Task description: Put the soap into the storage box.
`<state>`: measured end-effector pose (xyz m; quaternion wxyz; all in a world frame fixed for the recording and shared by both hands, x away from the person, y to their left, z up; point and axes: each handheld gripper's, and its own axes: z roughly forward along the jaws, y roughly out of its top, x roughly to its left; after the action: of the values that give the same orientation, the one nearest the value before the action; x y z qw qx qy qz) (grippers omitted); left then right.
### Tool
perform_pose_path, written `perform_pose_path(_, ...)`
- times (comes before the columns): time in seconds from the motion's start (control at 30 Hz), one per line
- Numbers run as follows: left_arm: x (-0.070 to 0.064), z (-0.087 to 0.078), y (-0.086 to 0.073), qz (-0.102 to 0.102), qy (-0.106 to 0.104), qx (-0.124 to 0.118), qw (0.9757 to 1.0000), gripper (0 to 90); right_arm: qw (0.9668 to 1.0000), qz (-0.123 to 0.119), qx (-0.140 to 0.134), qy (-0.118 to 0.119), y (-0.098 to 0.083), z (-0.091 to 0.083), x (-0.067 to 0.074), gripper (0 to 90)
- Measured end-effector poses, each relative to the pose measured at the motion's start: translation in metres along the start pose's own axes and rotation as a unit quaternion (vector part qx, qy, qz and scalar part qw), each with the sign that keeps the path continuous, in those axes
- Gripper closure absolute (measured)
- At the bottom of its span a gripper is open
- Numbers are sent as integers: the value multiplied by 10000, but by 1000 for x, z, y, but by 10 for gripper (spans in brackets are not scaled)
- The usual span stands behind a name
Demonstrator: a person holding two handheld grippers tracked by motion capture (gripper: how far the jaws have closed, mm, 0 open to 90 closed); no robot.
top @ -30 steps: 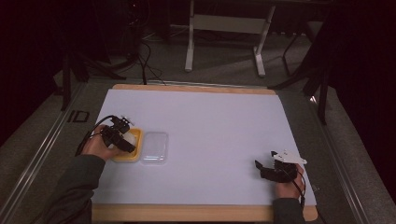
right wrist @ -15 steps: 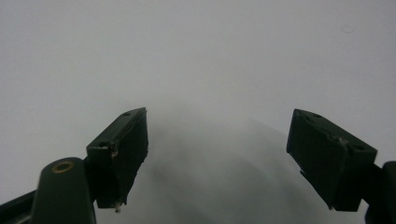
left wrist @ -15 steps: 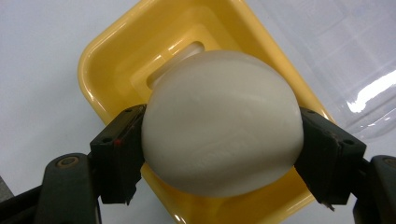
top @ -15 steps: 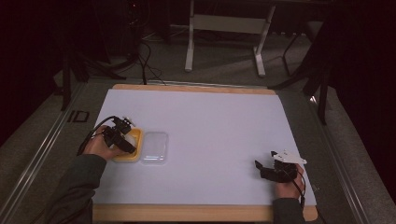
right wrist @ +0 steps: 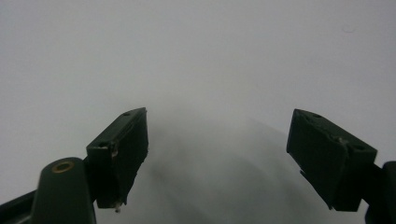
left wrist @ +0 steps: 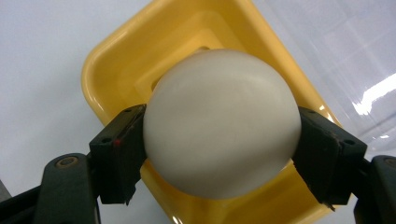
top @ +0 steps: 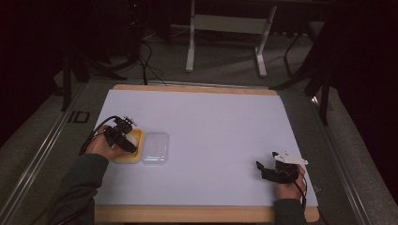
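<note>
White table (top: 211, 122) in the high view has the left gripper (top: 123, 139) over a yellow tray (top: 129, 152) at 9 o'clock beside a clear lid (top: 155, 148), right gripper (top: 274, 171) at 4 o'clock; left gripper view: jaws just opening, still touching a white ball (left wrist: 222, 123) above the tray; right gripper view: jaws wide apart, holding nothing.

From my feed, the table (top: 197, 213) has a light wooden edge, and a white sheet (top: 206, 126) covers nearly all of its top. A yellow tray (top: 133, 157) sits on the sheet at about 8 o'clock from the sheet's middle, near the left border. A clear plastic lid (top: 155, 148) lies flat just beside the tray, on its 3 o'clock side, the two apparently touching. Toward 4 o'clock the right gripper (top: 264, 168) rests low on the sheet.
</note>
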<state>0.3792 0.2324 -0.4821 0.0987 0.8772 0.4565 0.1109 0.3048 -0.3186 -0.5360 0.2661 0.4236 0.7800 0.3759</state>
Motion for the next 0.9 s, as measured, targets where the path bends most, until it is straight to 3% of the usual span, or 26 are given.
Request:
perform_pose_path(0.23, 3, -1, -3, -73, -119, -134, 9998, 167, 10000, -9, 1, 3, 0, 0, 0, 203)
perform_pose_path(0.37, 3, -3, -4, -26, -32, -141, 9999, 151, 10000, -11, 0, -1, 0, 0, 0, 203)
perform_pose_path(0.4, 5, -5, -6, -57, 113, -260, 9996, 151, 10000, -9, 1, 0, 0, 0, 0, 203)
perform_pose_path(0.47, 7, -8, -8, -94, 143, -356, 9992, 151, 10000, -6, -1, -2, 0, 0, 0, 203)
perform_pose_path(0.9, 8, -20, -13, -15, 148, -494, 9987, 152, 10000, -10, -3, -4, 0, 0, 0, 203)
